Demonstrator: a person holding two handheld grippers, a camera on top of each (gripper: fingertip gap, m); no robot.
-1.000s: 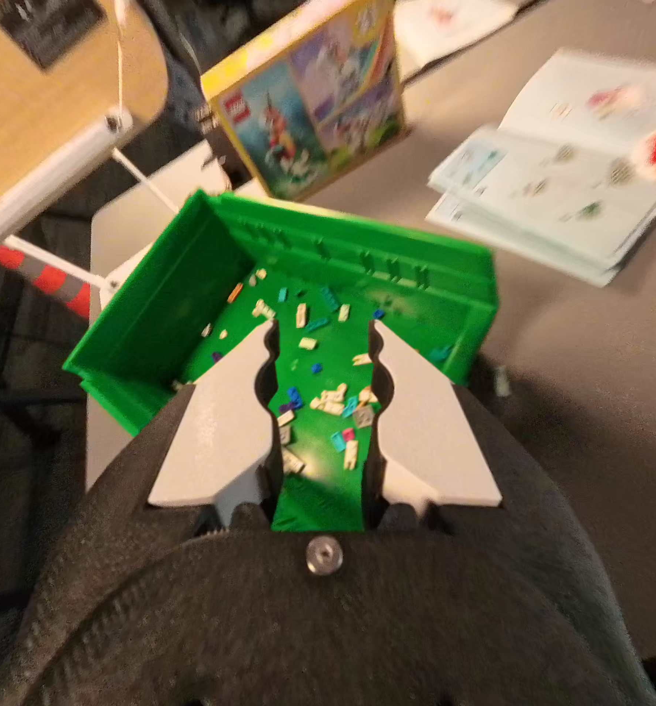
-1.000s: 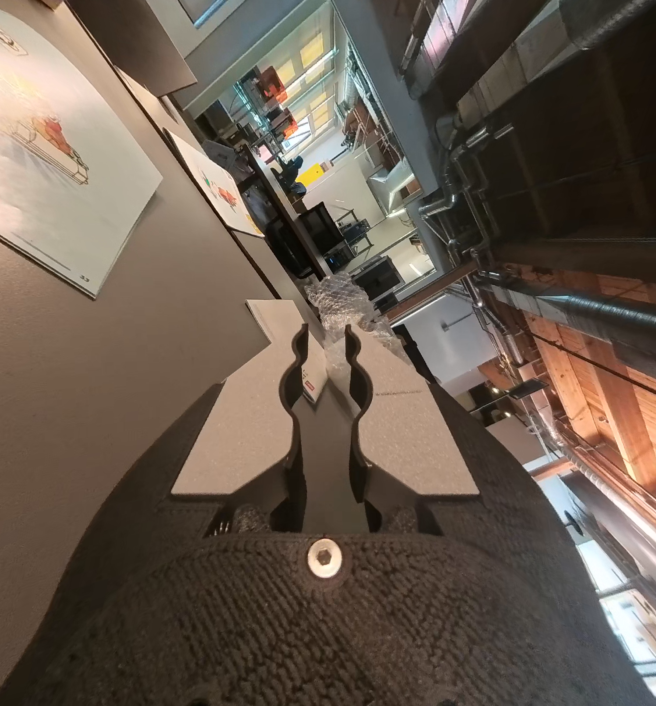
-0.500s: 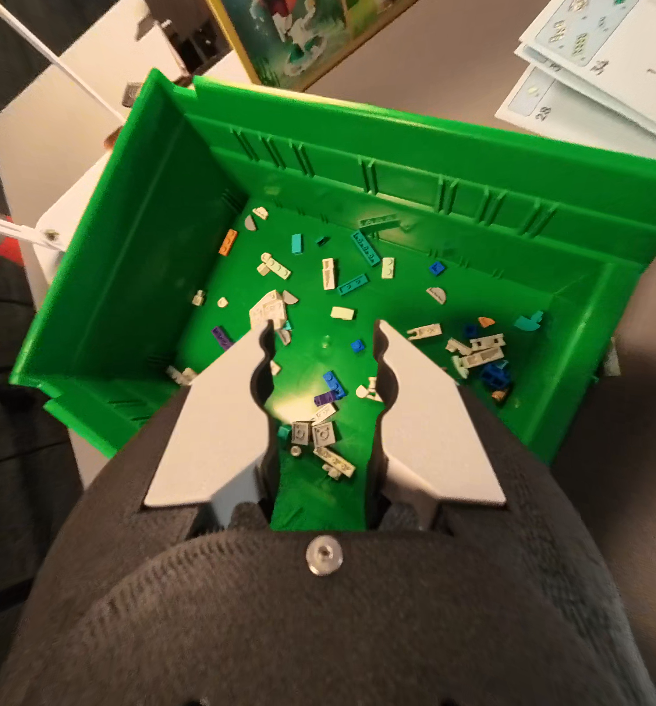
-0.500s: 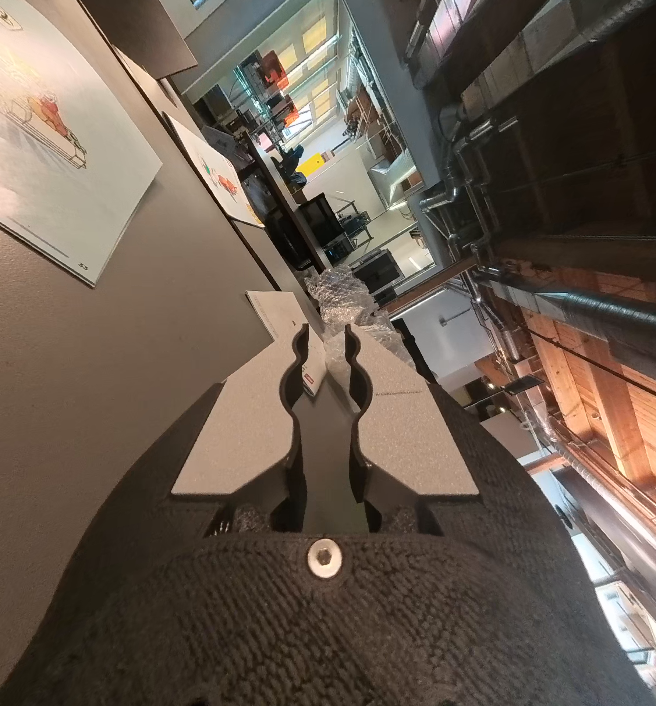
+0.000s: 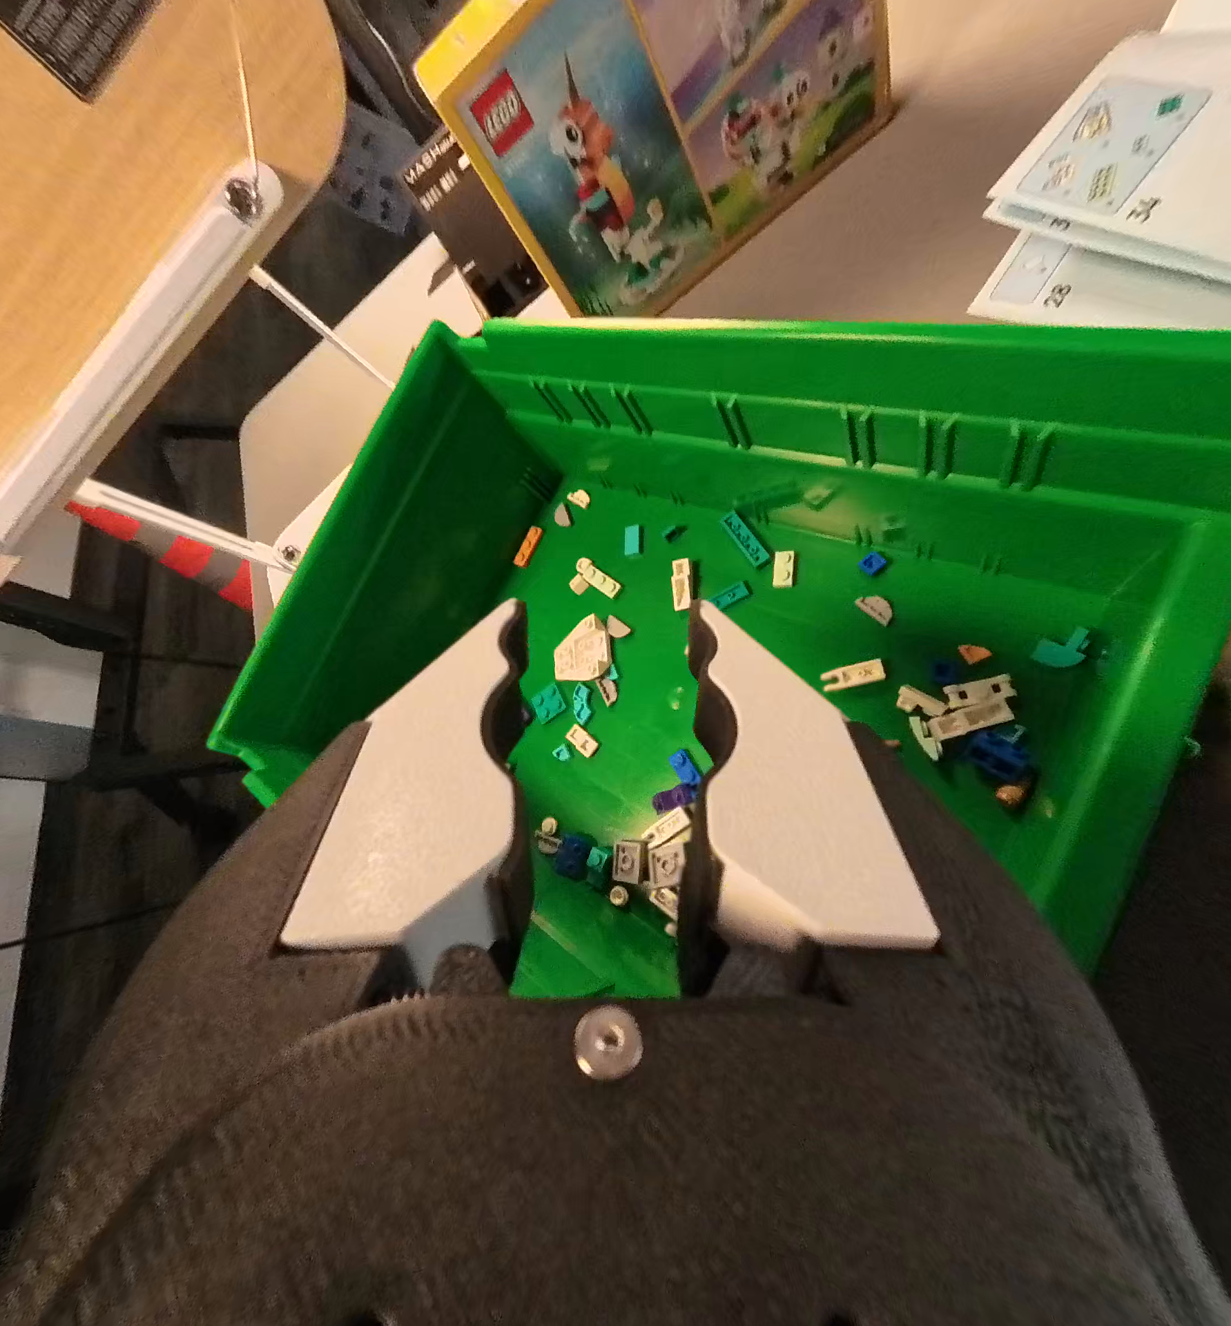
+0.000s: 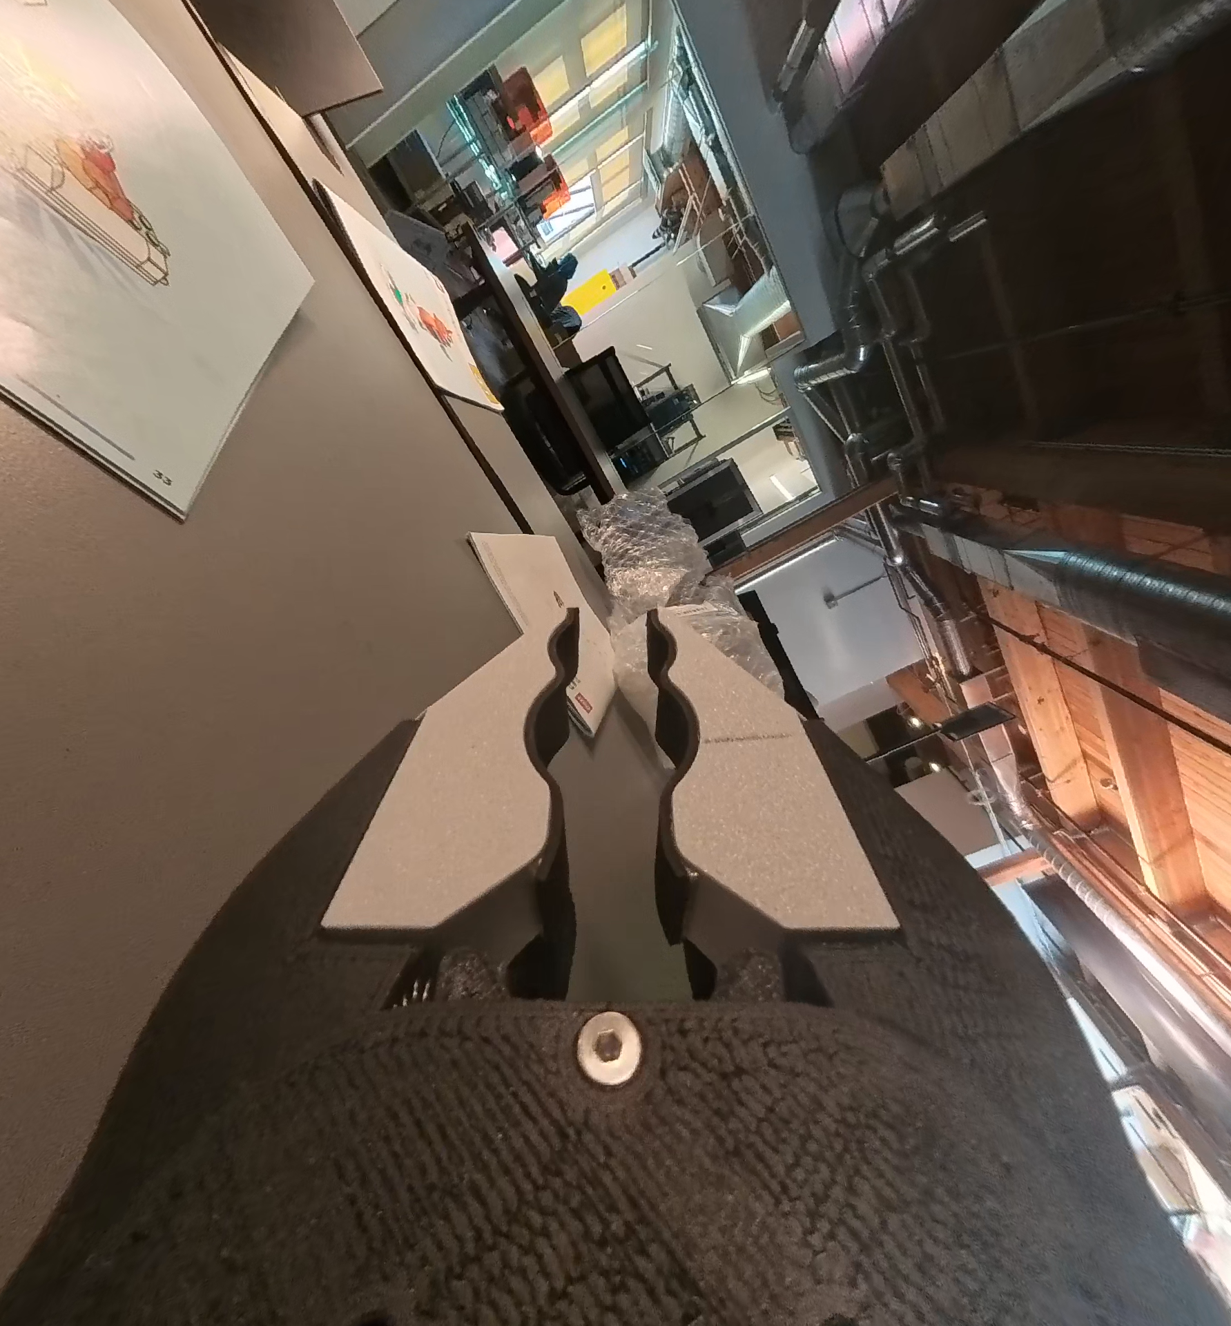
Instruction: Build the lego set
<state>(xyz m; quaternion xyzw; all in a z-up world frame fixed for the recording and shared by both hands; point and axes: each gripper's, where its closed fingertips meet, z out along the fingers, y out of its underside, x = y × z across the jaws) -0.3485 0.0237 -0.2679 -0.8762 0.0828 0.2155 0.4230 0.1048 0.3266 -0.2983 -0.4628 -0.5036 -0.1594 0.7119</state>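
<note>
A green plastic bin point(image 5: 885, 402) holds several small loose Lego pieces in white, teal, blue, purple and orange. A white angled piece point(image 5: 582, 656) lies just ahead of my left gripper point(image 5: 606, 617), which hangs open and empty over the bin. A cluster of grey-white and blue pieces point(image 5: 967, 725) lies at the bin's right side. My right gripper point(image 6: 611, 623) lies on its side low over the grey table point(image 6: 167, 682), open a little with nothing between its fingers, pointing across the room. An open instruction page point(image 6: 81, 215) lies to its left.
The Lego box point(image 5: 662, 136) stands behind the bin. Open instruction booklets point(image 5: 1143, 179) lie at the back right. A wooden tabletop with a white rail point(image 5: 96, 237) is at the left. In the right wrist view a white booklet point(image 6: 533, 581) and bubble wrap point(image 6: 641, 545) lie ahead. About 55 cm separates my left fingertips from my right.
My left gripper has pulled back and tilted up from the bin, so the box and wooden tabletop show again. The right gripper has barely shifted.
</note>
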